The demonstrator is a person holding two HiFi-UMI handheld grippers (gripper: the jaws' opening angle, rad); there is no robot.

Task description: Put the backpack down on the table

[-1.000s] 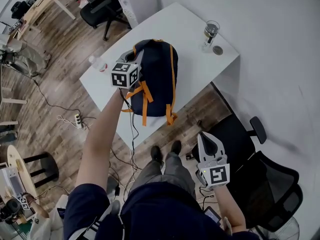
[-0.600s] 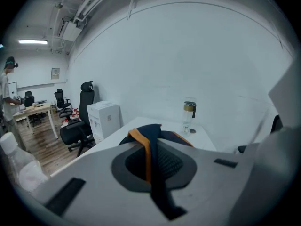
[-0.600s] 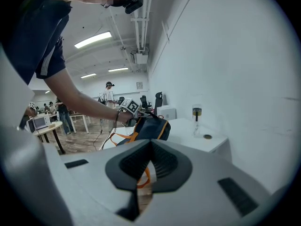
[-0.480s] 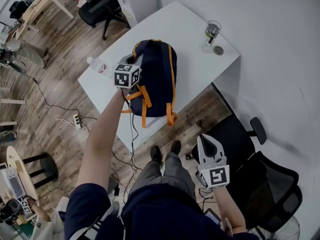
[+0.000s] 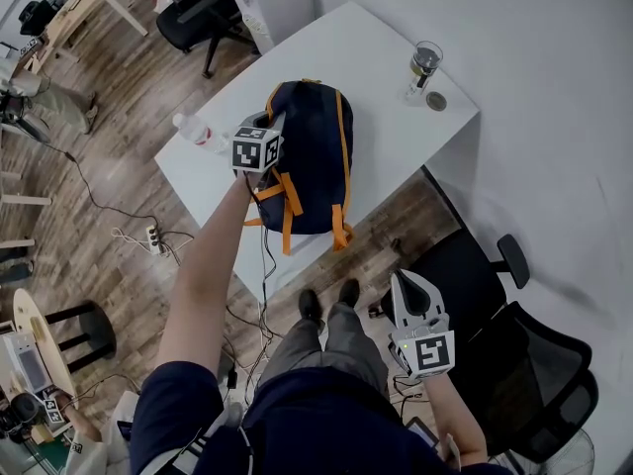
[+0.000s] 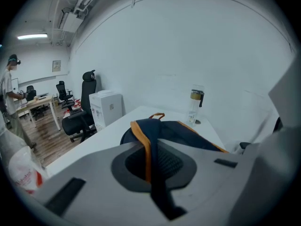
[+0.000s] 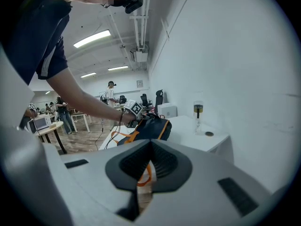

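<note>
The left gripper (image 6: 151,166) sits lower now, clamped on the strap (image 6: 146,140) of the navy, orange-trimmed backpack (image 5: 315,156) lying on the table (image 5: 376,57); the right gripper (image 5: 409,287) is closed and empty.

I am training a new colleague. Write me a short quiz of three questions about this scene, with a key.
1. True or false: the left gripper is shut on a strap of the backpack.
2. Where does the clear bottle stand? A: on the floor. B: on the table, apart from the backpack. C: on top of the backpack.
3. What does the right gripper hold?
Key: 1 true. 2 B. 3 nothing; its jaws are together, away from the table.
</note>
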